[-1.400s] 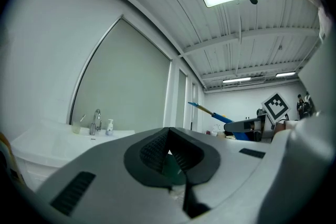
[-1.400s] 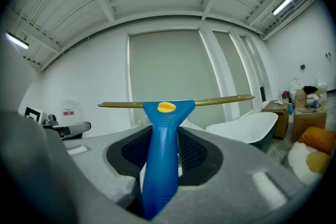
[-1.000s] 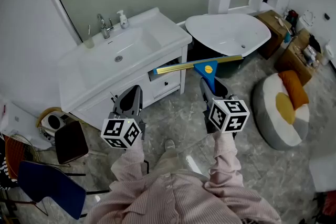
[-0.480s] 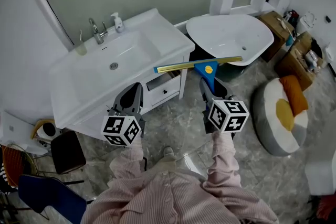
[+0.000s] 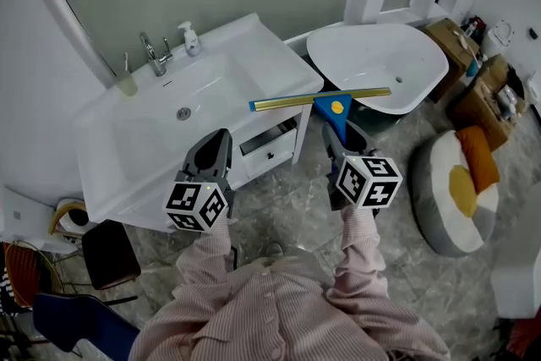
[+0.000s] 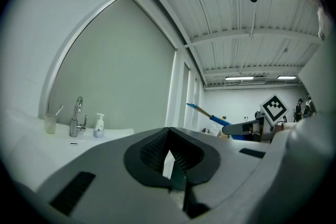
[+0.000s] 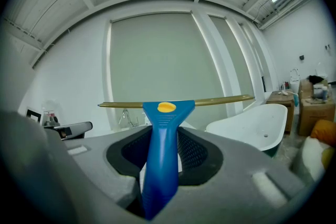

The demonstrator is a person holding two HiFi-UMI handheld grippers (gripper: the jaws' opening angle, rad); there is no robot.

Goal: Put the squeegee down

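The right gripper clamps the squeegee by its blue handle, blade level just off the right corner of the sink counter. The left gripper, before the counter, is closed on nothing. Lay it flat on the bare white top right of the basin before releasing; a bathtub stands beyond the counter's right end.

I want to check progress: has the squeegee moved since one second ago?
Yes. In the head view the squeegee, held by the right gripper, has come nearer to the sink counter's front corner.
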